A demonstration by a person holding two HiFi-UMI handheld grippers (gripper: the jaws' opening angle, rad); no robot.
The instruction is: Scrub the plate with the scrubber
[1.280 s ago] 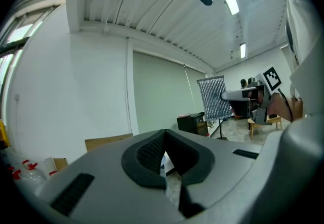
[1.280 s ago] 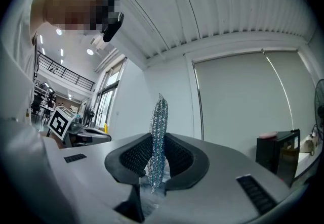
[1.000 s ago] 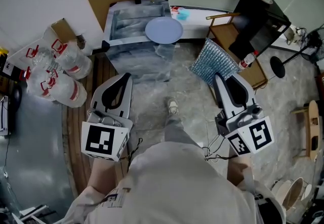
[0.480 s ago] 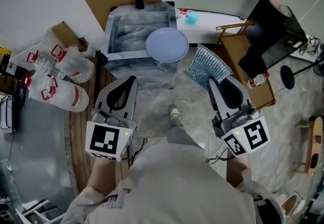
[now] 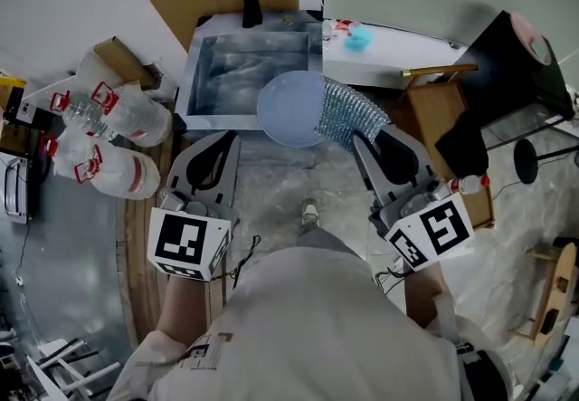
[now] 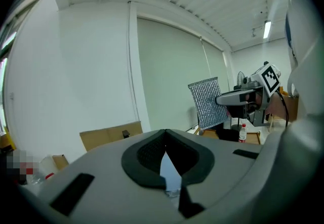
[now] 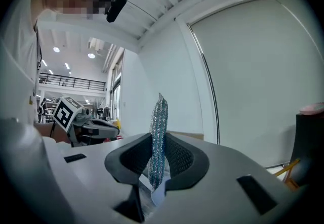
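My right hand-held gripper [image 5: 358, 140] clamps the scrubber [image 5: 348, 114], whose mesh overlaps the plate [image 5: 285, 109] in the head view (contact I can't judge). The plate sits at the front rim of the sink [image 5: 191, 87]. My left hand-held gripper [image 5: 226, 141] is closed and empty, near the plate.

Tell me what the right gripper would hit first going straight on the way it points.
Probably the pale blue round plate: the silver mesh scrubber clamped in the right gripper overlaps its right edge in the head view, though their relative height is unclear.

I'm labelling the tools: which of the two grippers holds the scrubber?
The right gripper: its jaws pinch the silvery mesh scrubber; the left gripper is shut without it.
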